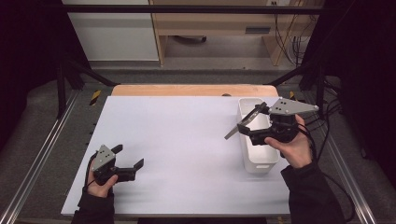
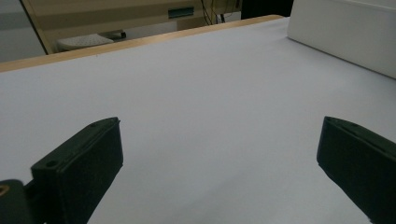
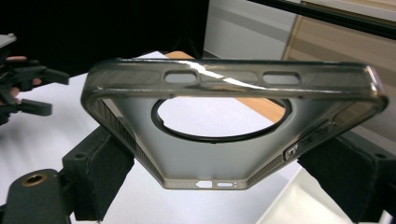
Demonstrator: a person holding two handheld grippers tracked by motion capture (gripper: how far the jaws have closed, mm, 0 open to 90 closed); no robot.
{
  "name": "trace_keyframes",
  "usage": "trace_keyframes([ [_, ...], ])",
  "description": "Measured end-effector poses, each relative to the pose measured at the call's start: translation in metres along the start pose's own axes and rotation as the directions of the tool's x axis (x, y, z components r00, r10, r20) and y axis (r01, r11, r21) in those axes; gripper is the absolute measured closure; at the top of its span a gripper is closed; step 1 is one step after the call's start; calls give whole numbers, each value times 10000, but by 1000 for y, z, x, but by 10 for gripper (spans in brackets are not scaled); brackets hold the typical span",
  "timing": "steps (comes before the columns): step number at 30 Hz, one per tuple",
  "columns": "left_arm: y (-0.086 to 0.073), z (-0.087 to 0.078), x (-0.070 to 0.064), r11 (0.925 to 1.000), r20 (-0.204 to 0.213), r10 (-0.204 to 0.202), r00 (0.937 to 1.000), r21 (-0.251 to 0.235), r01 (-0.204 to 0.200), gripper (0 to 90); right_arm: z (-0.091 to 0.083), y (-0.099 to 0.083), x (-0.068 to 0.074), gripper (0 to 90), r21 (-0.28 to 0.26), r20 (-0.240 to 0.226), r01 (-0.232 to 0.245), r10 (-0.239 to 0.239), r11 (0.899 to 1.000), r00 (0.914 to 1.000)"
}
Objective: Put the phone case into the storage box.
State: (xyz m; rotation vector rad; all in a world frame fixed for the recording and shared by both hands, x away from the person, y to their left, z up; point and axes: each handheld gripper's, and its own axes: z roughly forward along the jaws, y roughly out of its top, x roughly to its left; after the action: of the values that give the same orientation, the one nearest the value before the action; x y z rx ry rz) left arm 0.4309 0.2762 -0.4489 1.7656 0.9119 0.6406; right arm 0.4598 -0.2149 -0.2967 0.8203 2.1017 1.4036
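Above the white bin (image 1: 257,154) at far right, a grey phone case (image 1: 244,122) is being gripped by the right gripper (image 1: 254,127), its long axis slanting near-left; the left gripper (image 1: 128,157) is being held open near-left.

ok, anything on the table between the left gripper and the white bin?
Nothing: in the high view the table is bare from the open left gripper across to the white bin. The left gripper view shows the same bare stretch.

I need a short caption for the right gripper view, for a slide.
The right gripper holds a translucent grey phone case between its jaws, above the white table.
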Motion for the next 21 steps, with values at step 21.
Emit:
trace_keyframes([
  [21,-1,1,1,9998,43,172,9998,25,-172,0,8,6,-30,118,149,1614,-653,620,9978,9849],
])
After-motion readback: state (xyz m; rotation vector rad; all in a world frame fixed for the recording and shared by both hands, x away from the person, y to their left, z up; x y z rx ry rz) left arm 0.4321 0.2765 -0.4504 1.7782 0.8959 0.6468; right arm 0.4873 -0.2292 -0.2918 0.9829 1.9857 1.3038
